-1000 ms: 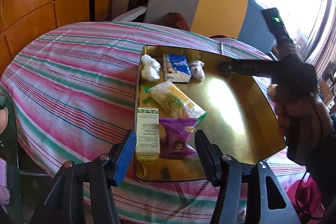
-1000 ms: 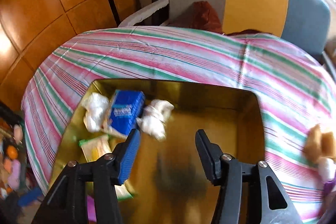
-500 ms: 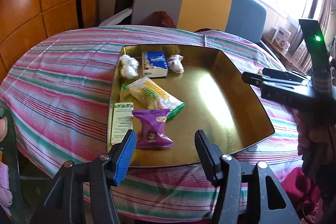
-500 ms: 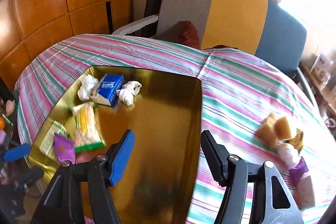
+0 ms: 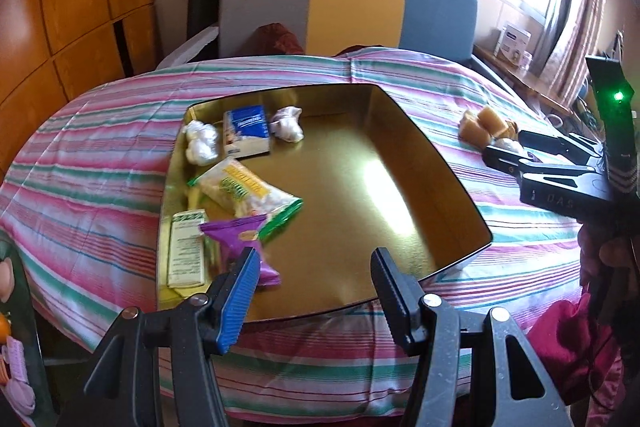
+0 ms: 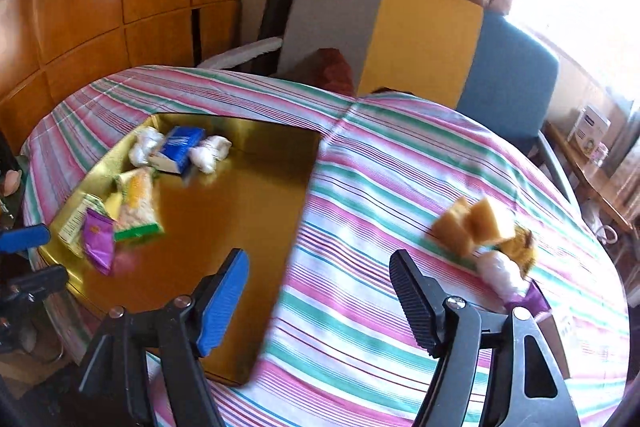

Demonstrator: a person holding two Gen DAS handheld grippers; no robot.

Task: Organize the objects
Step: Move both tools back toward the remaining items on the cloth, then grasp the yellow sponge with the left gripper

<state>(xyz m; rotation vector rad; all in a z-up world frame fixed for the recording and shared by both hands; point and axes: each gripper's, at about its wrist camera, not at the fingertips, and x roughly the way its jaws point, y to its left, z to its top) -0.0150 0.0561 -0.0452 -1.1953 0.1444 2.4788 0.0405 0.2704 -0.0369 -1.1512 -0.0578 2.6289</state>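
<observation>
In the left wrist view, the left gripper [image 5: 312, 291] is held empty with fingers apart at the lower centre, above the near rim of the gold tray [image 5: 460, 223], where a purple packet [image 5: 240, 243] lies.

In the right wrist view, the right gripper [image 6: 316, 303] is seen opening, nothing between its fingers. The sponges [image 6: 472, 223] lie at right on the striped bench [image 6: 380, 187]; they are best approached squarely, fingers wide.
</observation>
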